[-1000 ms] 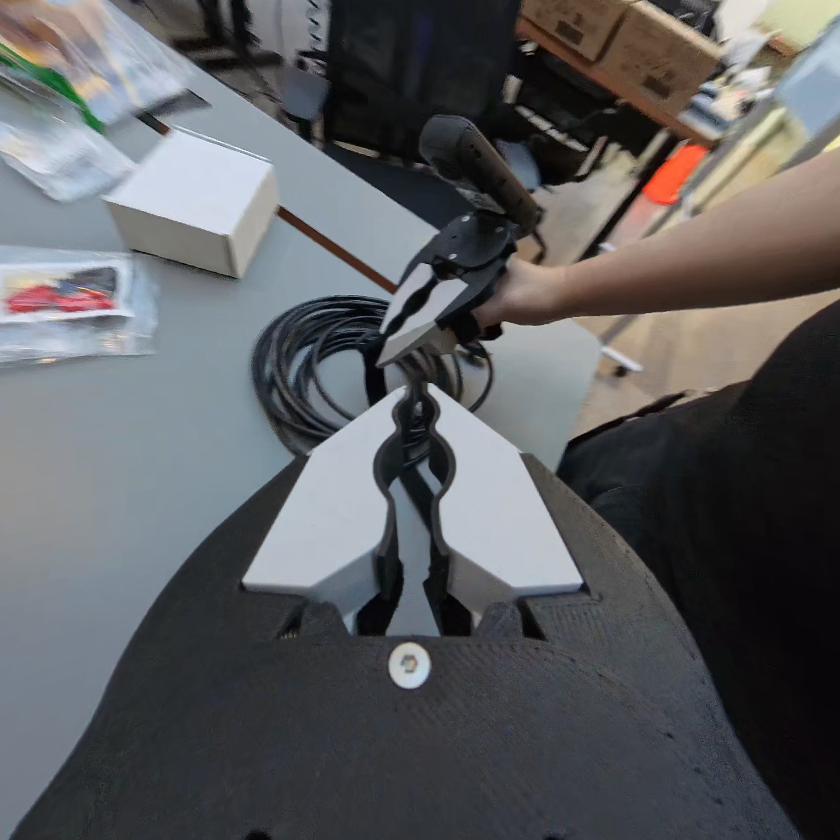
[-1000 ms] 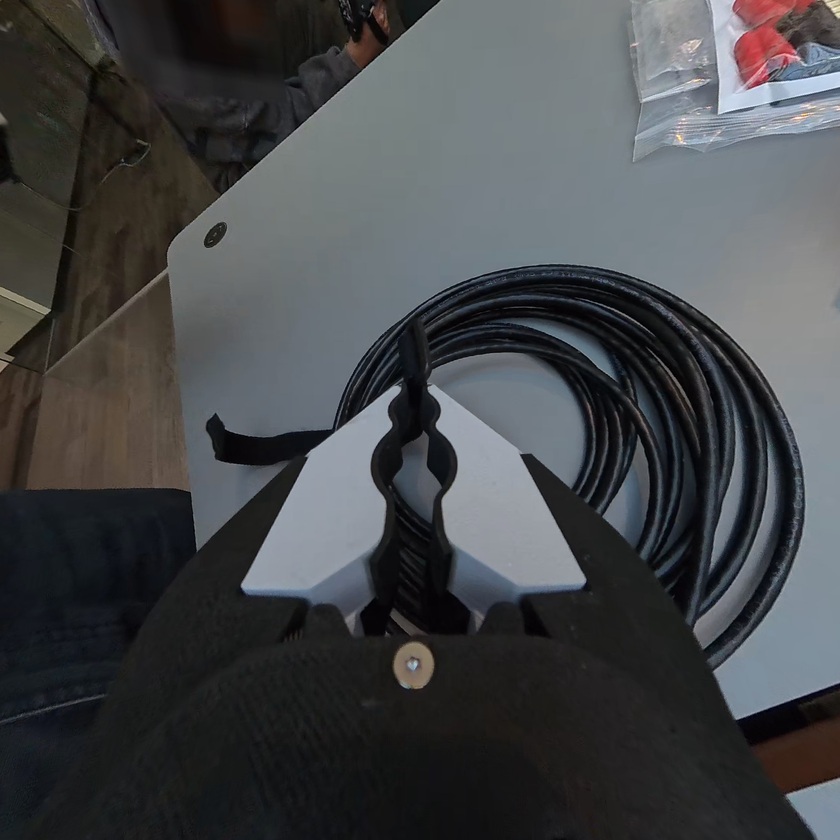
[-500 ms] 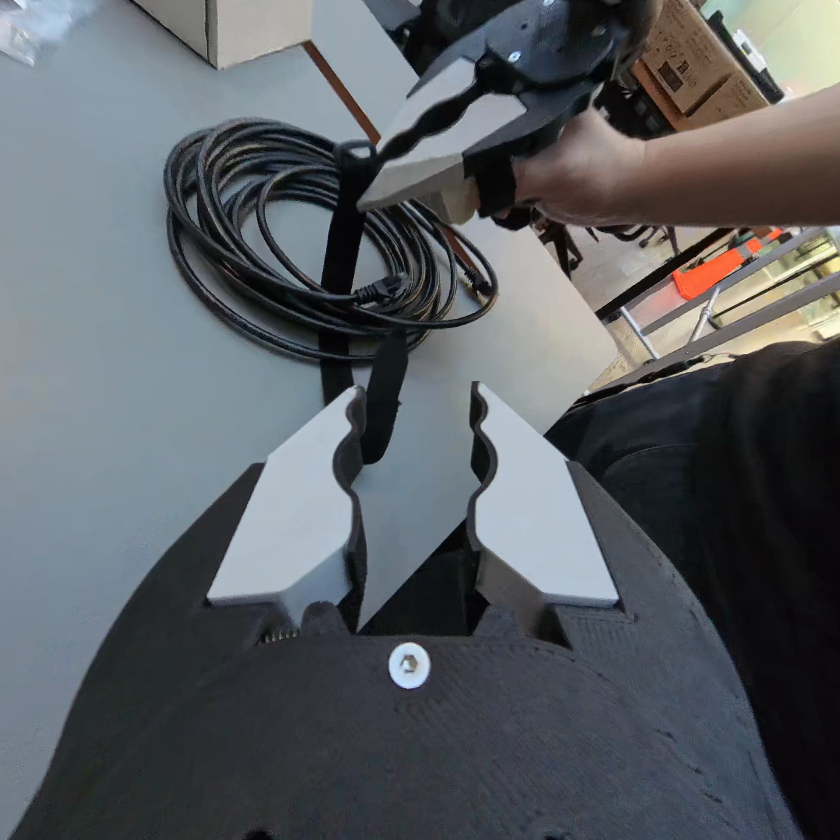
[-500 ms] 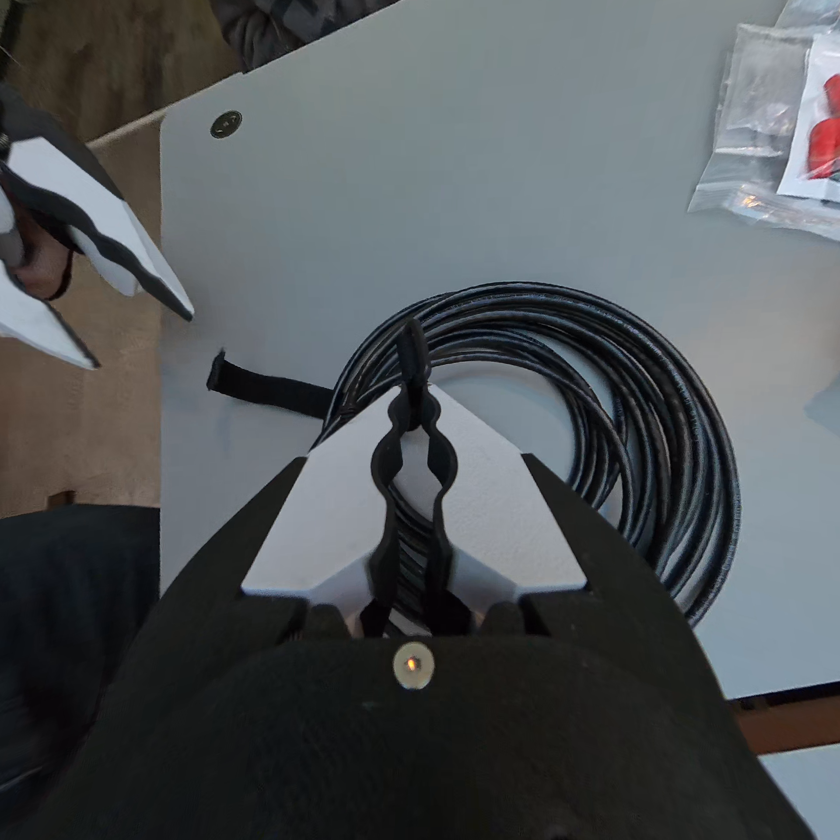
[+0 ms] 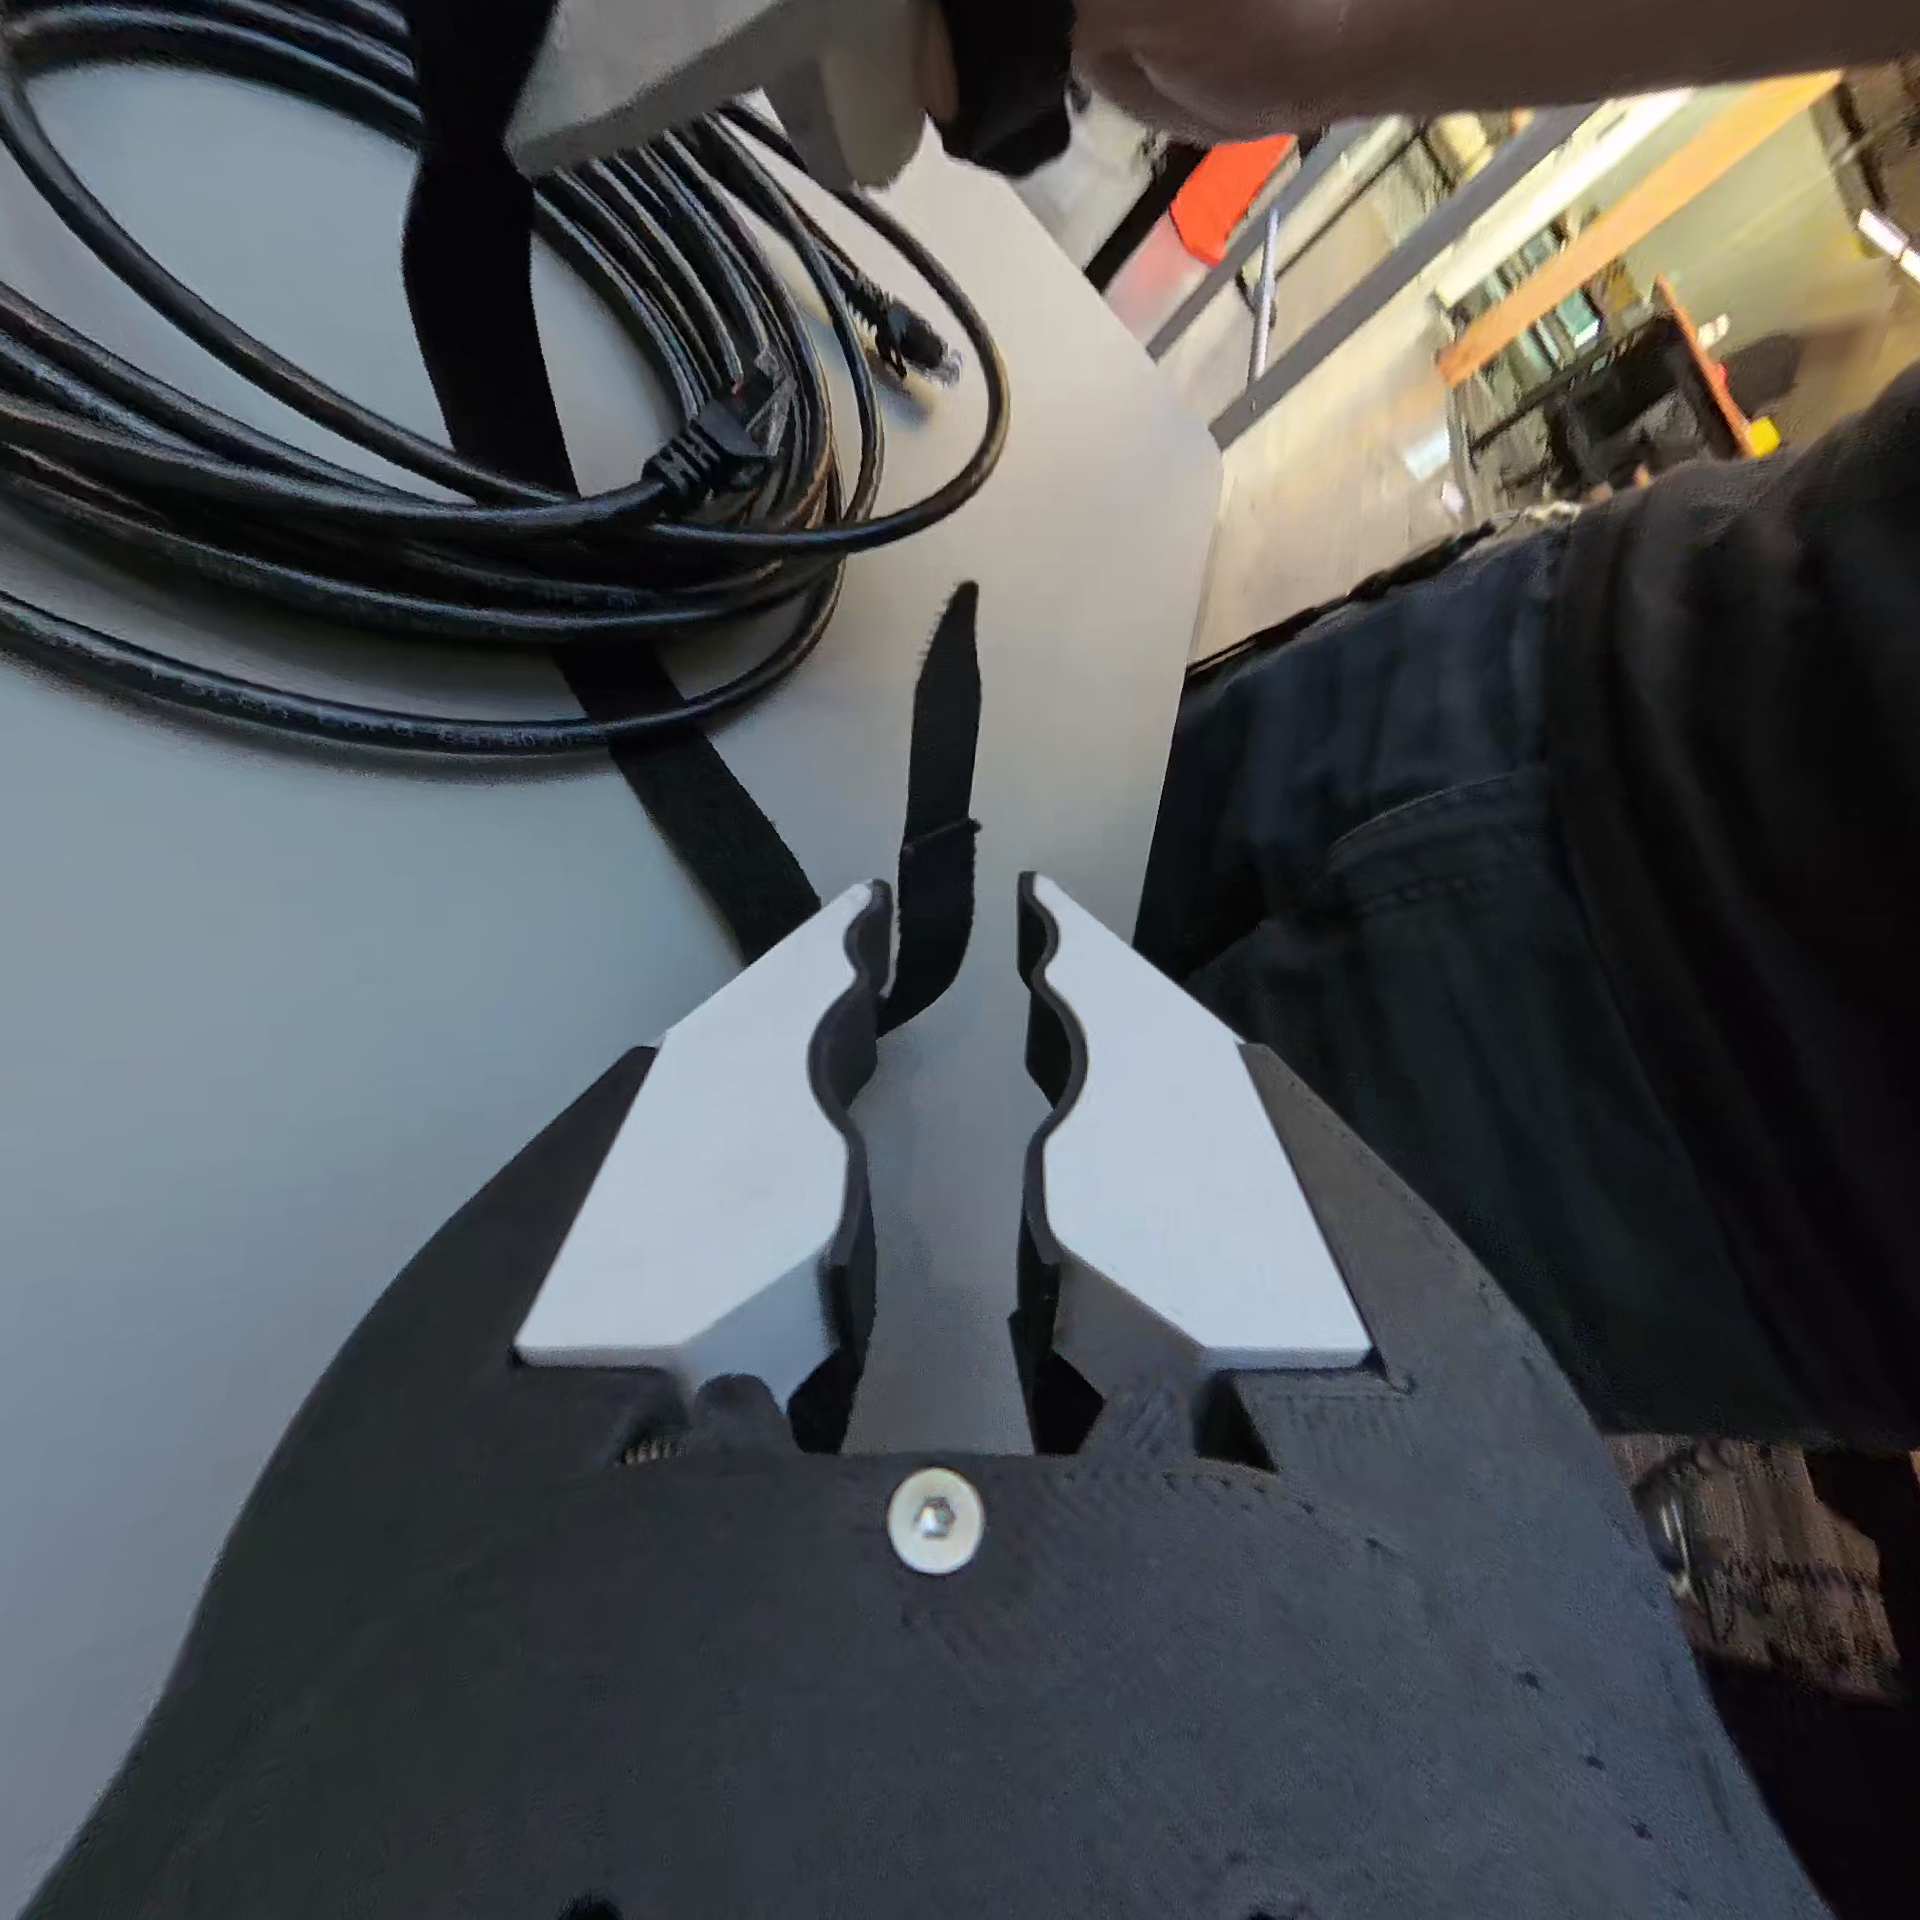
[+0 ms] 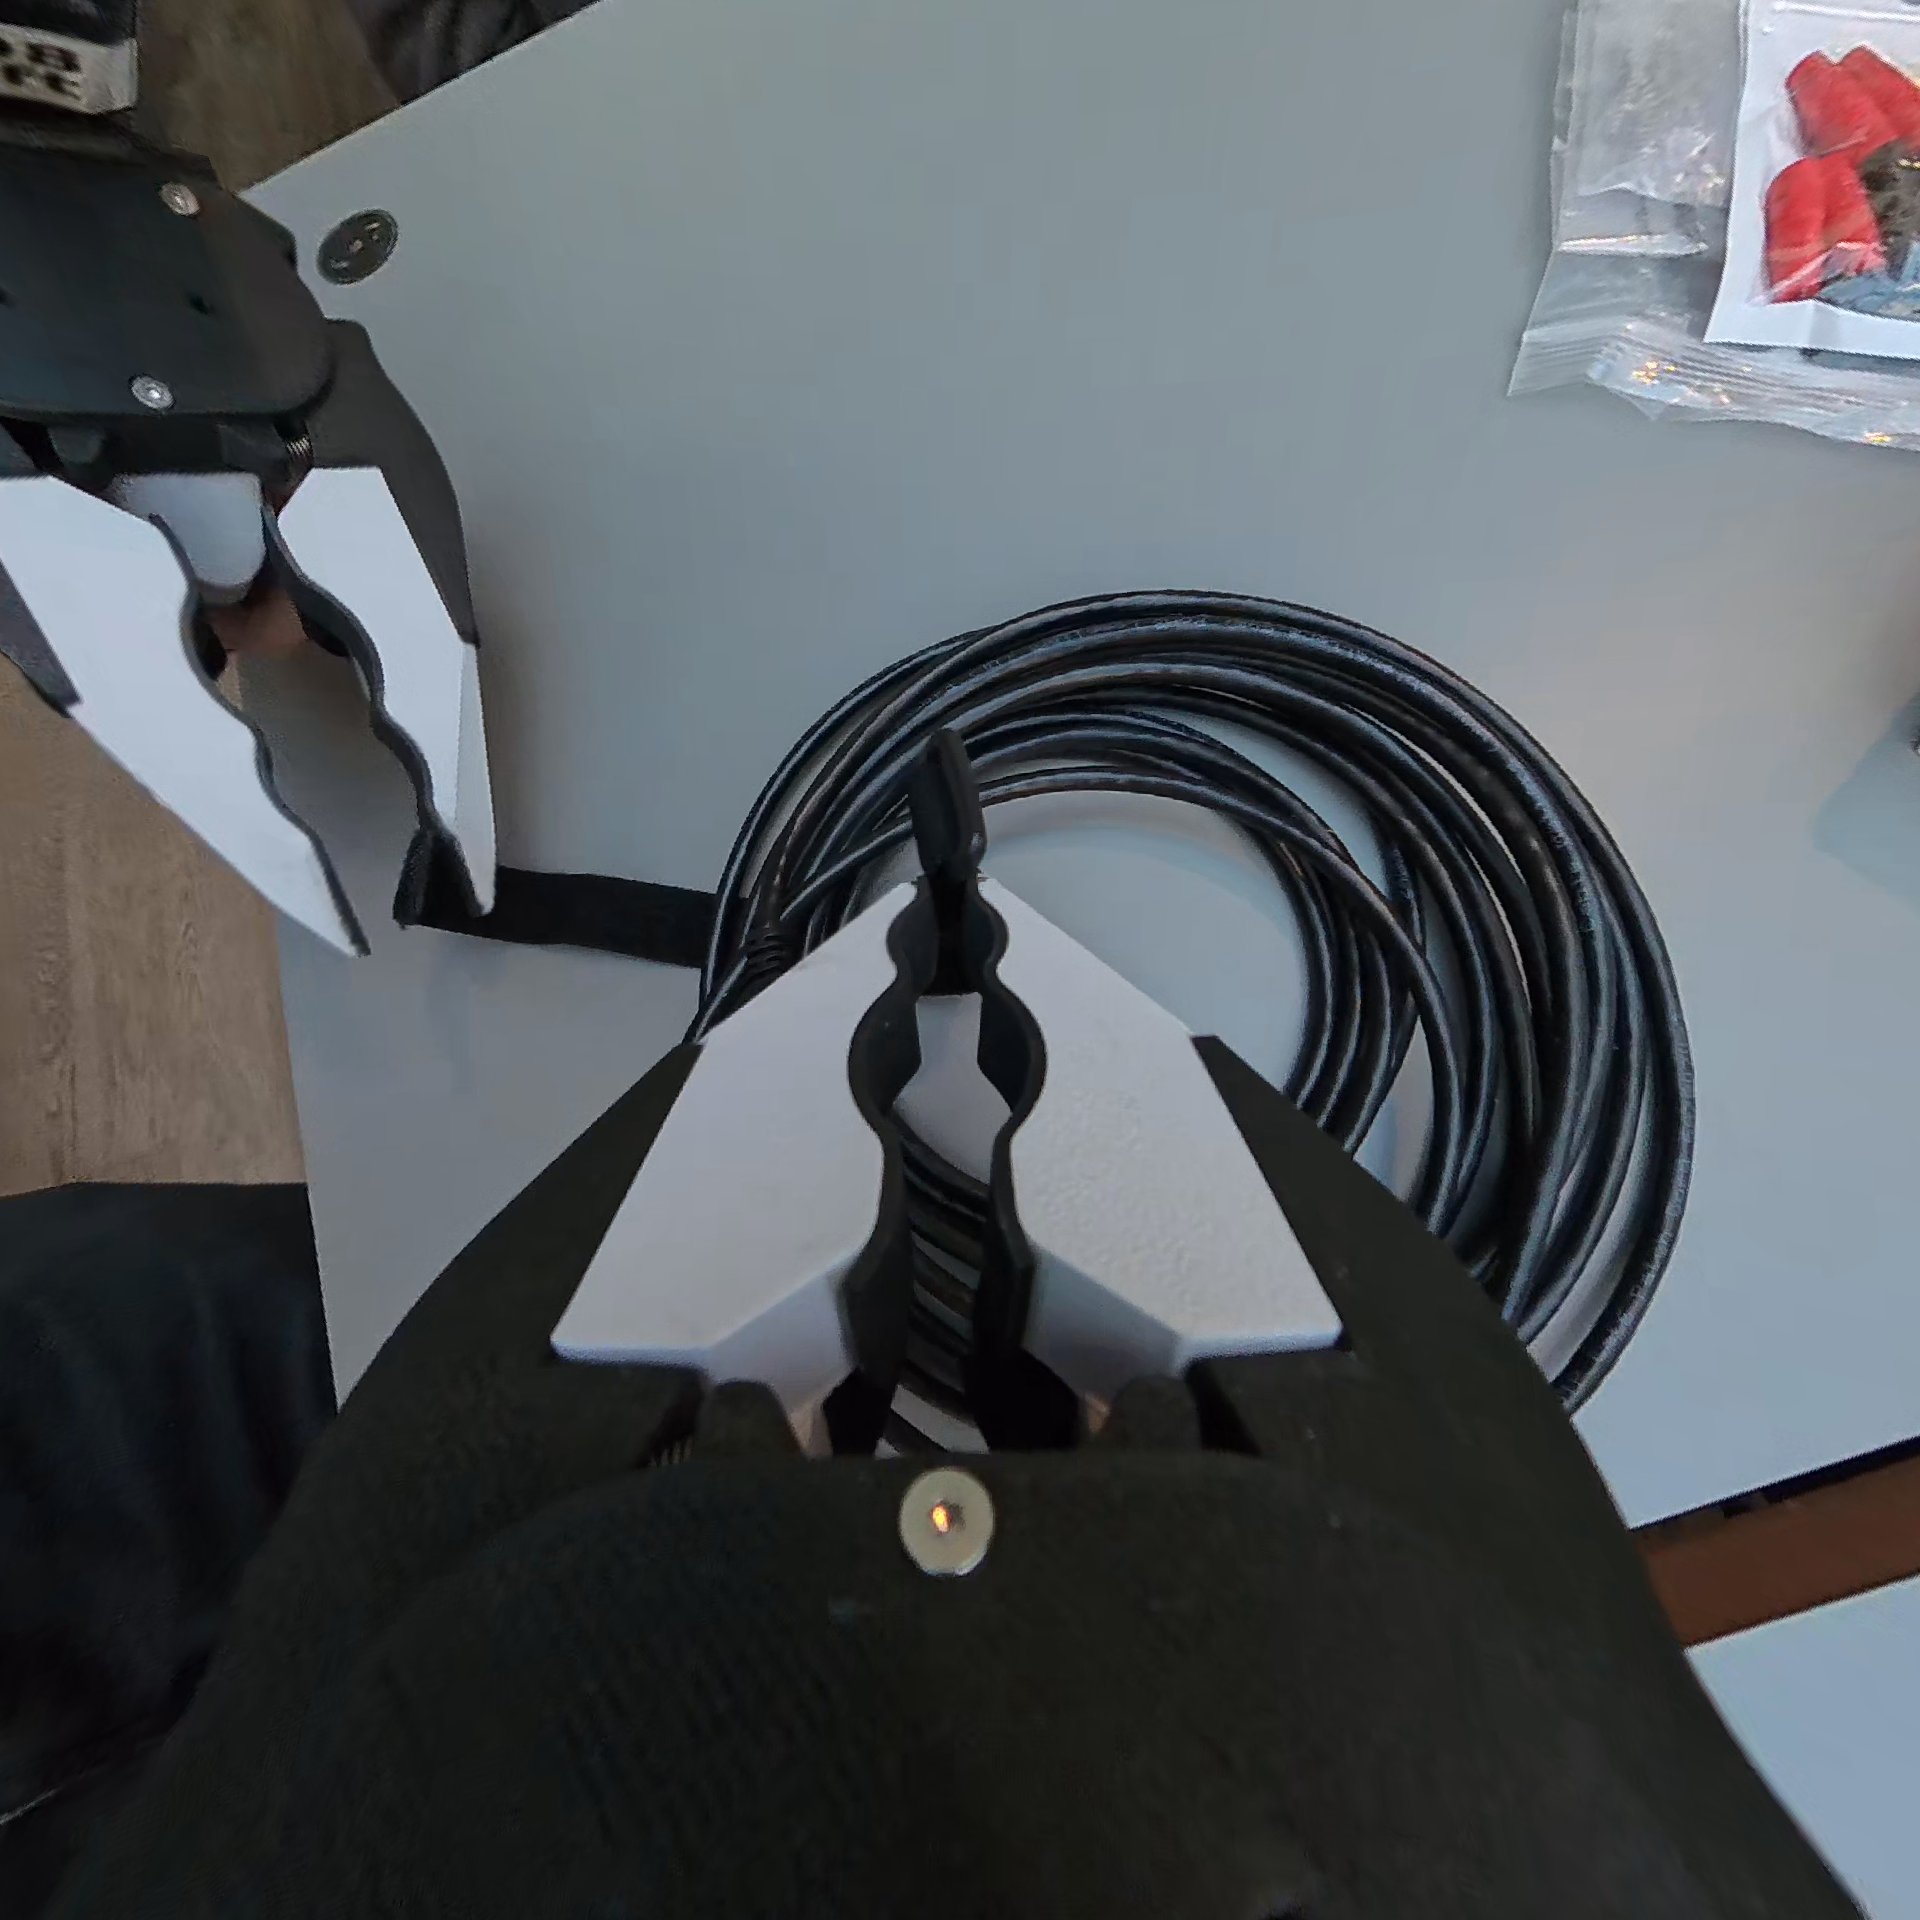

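**Clearly, Both Grippers Were at the Strap of the Cable Coil**

Clearly, the black cable coil [image 6: 1403,935] lay flat on the grey table [image 6: 935,364], near the table's edge, with a black strap [image 5: 473,260] passing across and under its strands. In the right wrist view the coil filled the area from 12 to 3 o'clock around the right gripper [image 6: 948,904]. This gripper was closed on one end of the strap, which stood up between its tips above the coil. The other end of the strap ran out from under the coil toward 9 o'clock. There the left gripper [image 6: 416,914] was spread apart, with the free end between its two fingers; the end lay against one pad, but the other pad was not touching it. In the left wrist view two cable plugs [image 5: 727,447] rested on the coil at 11 o'clock. Clear plastic bags [image 6: 1714,208] with red parts lay well apart from the coil, at 2 o'clock. A person's dark trousers [image 5: 1507,935] showed beside the table edge.
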A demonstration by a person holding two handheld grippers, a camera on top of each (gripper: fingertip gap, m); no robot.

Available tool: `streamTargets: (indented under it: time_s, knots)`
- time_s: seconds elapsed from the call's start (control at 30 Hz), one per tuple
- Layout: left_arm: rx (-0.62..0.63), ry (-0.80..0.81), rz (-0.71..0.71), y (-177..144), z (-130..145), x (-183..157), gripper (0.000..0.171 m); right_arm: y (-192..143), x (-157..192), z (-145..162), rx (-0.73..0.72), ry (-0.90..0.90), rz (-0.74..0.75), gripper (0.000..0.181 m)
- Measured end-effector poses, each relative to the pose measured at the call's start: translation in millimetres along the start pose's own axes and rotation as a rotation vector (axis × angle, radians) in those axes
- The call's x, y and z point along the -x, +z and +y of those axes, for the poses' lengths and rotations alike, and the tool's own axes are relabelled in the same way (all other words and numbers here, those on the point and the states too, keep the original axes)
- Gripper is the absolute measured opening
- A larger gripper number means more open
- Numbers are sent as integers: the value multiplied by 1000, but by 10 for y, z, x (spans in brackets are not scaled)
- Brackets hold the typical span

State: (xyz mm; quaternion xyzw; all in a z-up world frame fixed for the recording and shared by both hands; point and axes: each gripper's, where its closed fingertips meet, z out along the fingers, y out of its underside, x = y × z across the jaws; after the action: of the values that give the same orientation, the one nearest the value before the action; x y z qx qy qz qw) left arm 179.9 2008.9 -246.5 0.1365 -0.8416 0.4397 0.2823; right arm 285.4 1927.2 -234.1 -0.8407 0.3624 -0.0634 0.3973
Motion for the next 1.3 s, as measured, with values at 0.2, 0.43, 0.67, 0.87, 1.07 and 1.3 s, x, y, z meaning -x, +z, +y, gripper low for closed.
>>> streamTargets:
  time_s: [0.2, 0.43, 0.67, 0.87, 1.07, 1.3]
  knots:
    - [-87, -368, 294, -113, -275, -26, 0, 9, 53, -67, -31, 17, 35, 2]
    - [-156, -721, 569, -77, -761, -126, 0, 24, 148, -108, -117, -103, 99, 1]
    - [-113, -899, 664, 15, -841, -91, 0, 10, 155, -142, -117, -327, 203, 1]
    - [-17, -926, 648, 15, -802, -60, 0, -14, 202, -145, -139, -404, 211, 1]
    - [8, -956, 696, 0, -855, -60, 0, -52, 160, -148, -142, -434, 225, 1]
    - [20, -1019, 768, -5, -875, -131, 0, -52, 165, -137, -122, -573, 278, 1]
